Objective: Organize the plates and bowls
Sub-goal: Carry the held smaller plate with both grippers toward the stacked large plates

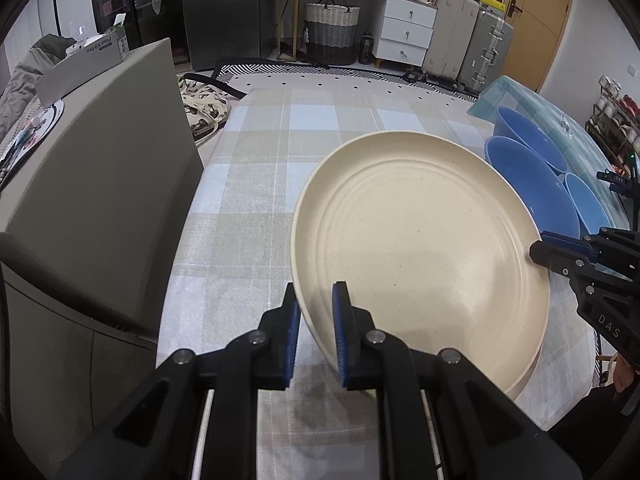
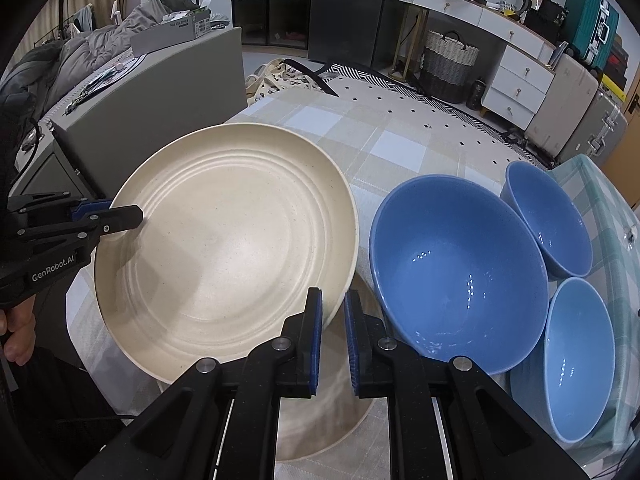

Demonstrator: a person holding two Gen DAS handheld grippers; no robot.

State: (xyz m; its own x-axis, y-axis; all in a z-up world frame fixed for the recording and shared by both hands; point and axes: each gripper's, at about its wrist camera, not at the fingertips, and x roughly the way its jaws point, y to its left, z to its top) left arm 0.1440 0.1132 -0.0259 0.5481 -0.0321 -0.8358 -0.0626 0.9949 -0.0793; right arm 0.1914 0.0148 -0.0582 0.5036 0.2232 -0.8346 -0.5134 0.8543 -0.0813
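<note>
Both the left gripper (image 1: pixel 316 300) and right gripper (image 2: pixel 333 308) pinch the cream plate's (image 2: pixel 224 240) opposite rims. It hangs tilted above the worktop (image 1: pixel 248 168), beside three blue bowls (image 2: pixel 460 264).

The premises were a lived-in home: beyond the fingers stood a white drawer unit (image 1: pixel 406 26), woven laundry basket (image 1: pixel 331 28), hard-shell suitcases (image 1: pixel 452 36) and patterned floor rug (image 1: pixel 360 80).

2 cream plates (image 2: pixel 224 240), 1 beneath other; 3 blue bowls (image 2: pixel 456 264); 2 grippers (image 2: pixel 332 336).
</note>
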